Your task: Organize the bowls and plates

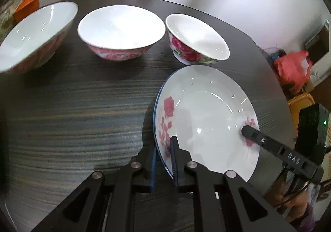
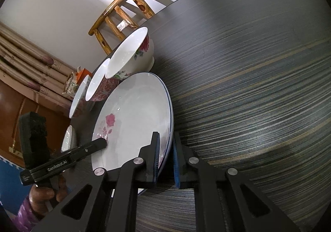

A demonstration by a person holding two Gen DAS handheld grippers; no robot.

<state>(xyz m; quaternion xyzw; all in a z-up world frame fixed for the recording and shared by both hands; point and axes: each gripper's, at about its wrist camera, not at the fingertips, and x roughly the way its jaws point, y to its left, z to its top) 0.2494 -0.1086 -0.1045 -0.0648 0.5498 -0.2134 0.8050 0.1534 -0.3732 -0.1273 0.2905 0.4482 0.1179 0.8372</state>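
While both clamp the rose plate (image 1: 206, 116): left gripper (image 1: 164, 161) marked "GenRobot.AI", right gripper (image 2: 166, 159) "DAS".

White letters "DAS" stand on the black finger of the right tool (image 1: 244, 131), seen from the left wrist. "GenRobot.AI" is printed in white along the left tool (image 2: 101, 142), seen from the right wrist.
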